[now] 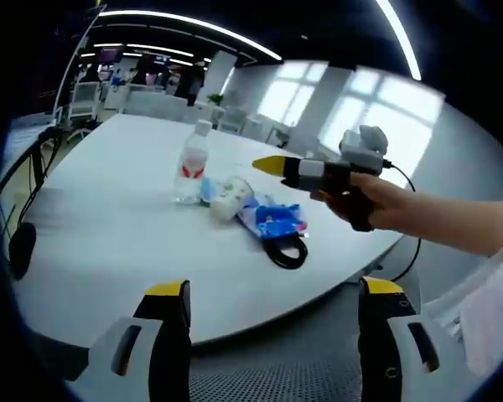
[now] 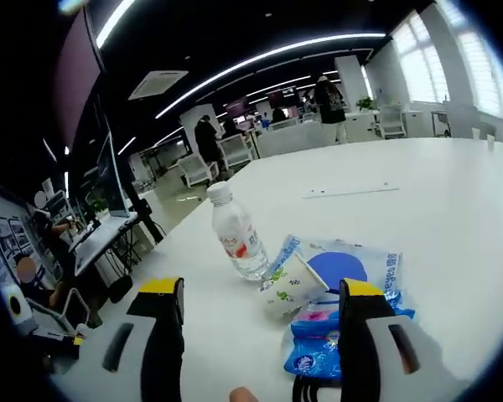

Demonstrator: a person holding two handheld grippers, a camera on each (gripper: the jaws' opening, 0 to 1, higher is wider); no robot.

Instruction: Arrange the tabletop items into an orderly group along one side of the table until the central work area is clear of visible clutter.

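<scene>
A small cluster lies on the white round table [image 1: 109,243]. It holds an upright clear water bottle [image 1: 190,167] [image 2: 239,234], a paper cup [image 1: 229,199] [image 2: 292,289] on its side, blue plastic packets [image 1: 277,219] [image 2: 352,268] and a black looped cord [image 1: 287,249]. My left gripper [image 1: 275,289] hovers open off the table's near edge, with nothing between its jaws. A hand holds my right gripper [image 1: 272,165] [image 2: 261,289] in the air just right of the cluster. It is open too, with the cup and packets lying beyond its jaws.
A flat sheet of paper [image 2: 350,191] lies farther out on the table. Office chairs [image 2: 197,170], desks and standing people are in the background. A desk with monitors [image 2: 109,226] stands to one side. A black cable [image 1: 411,251] hangs off the table edge.
</scene>
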